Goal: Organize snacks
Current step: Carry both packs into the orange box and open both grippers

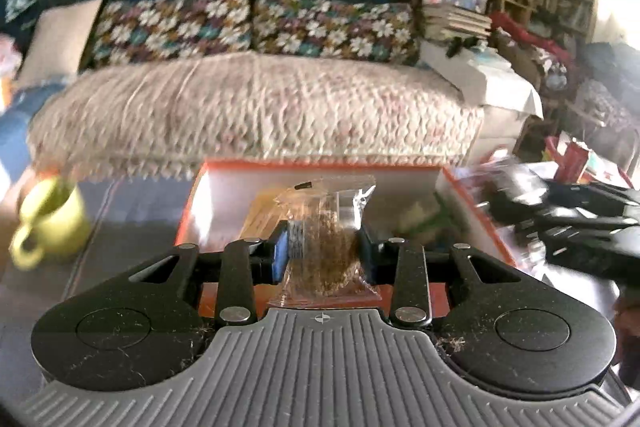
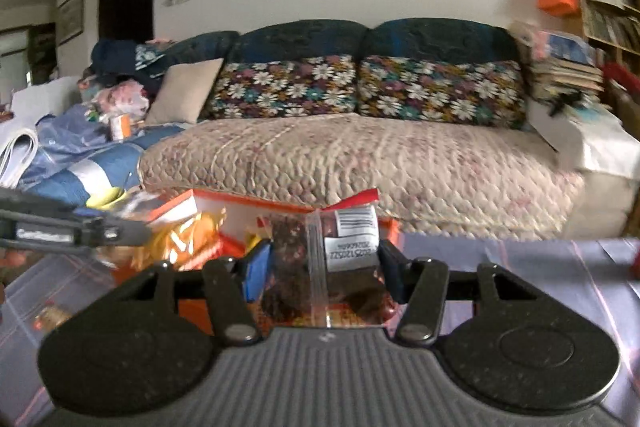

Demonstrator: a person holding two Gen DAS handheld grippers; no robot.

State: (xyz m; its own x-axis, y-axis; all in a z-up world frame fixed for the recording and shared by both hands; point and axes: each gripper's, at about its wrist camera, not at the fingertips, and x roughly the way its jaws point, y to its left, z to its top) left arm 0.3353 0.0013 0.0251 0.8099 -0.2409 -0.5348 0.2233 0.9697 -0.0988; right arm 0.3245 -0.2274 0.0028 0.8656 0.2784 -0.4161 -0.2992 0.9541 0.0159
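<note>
Two handheld grippers carry snack packets over an orange-rimmed box (image 1: 320, 183) on a glass-topped table (image 1: 132, 227), with a sofa (image 1: 256, 107) beyond. The left gripper (image 1: 322, 247) has its fingers closed on a clear packet of brown crumbly snack (image 1: 324, 251), poised above the open box, which sits at 12 o'clock in its view. The right gripper (image 2: 320, 259) grips a clear packet of dark red snack (image 2: 320, 259) bearing a white barcode label, with the box and an orange-and-yellow wrapper (image 2: 188, 239) at about 10 o'clock. Both packets are thin, slippery film held only by their flanks, so either one may slide or twist free if the grip eases before it is low inside the box. The two tools are working close together over the same box: the right gripper shows as a dark blur at 3 o'clock in the left view, and a collision could knock a packet loose. A yellow-green mug (image 1: 52, 219) at 9 o'clock stands near the box and could be clipped by a wide swing. Motion blur smears much of the left view, the box's contents are mostly hidden behind the fingers, and the snack types cannot be identified.
</note>
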